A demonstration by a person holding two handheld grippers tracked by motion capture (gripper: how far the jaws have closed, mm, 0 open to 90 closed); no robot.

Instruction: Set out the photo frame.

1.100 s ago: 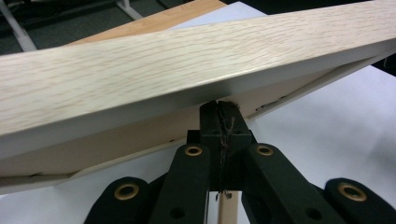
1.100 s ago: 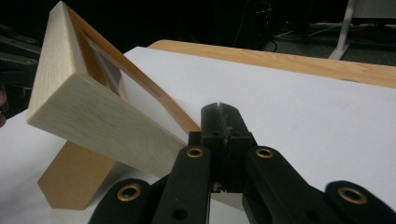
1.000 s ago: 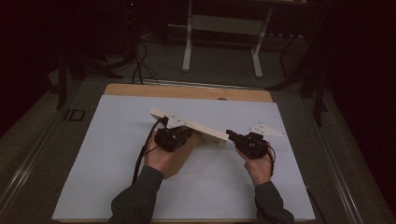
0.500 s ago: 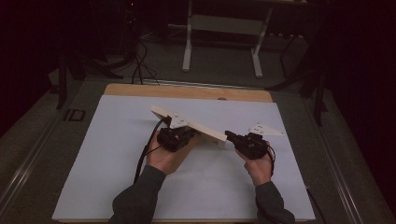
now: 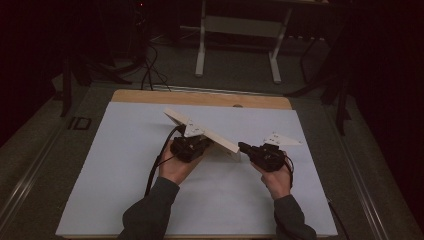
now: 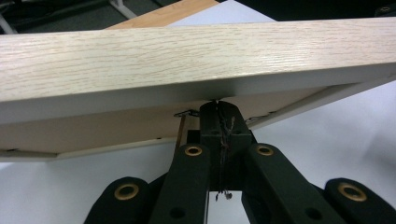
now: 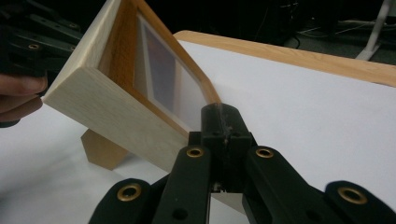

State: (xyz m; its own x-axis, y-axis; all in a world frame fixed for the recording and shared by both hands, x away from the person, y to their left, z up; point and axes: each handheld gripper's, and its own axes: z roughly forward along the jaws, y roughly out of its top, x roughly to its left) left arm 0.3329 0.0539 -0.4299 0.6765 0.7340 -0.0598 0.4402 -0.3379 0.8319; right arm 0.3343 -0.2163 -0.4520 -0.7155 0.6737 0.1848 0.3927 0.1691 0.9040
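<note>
where the white sheet [image 5: 125, 165] covers the wooden table [image 5: 150, 96], a light wooden picture frame [image 5: 202, 130] stands tilted near the middle, raised off the sheet between the person's two hands. the left gripper [image 5: 197, 145] sits under the frame's near side, and in the left gripper view its jaws are pressed together, their tips [image 6: 218, 109] meeting the grey lower face of the frame [image 6: 187, 51] where a thin metal clip shows on the backing; whether they pinch anything there cannot be told. the right gripper [image 5: 245, 147] comes in from the right side, its jaws also pressed together, and in the right gripper view its tip [image 7: 219, 114] lies against the inner edge of the frame [image 7: 107, 107], just by the glass. a small wooden block [image 7: 103, 150] rests on the sheet beneath the frame's lower corner. fingers of the left hand [image 7: 21, 91] show at the far edge of that view.
</note>
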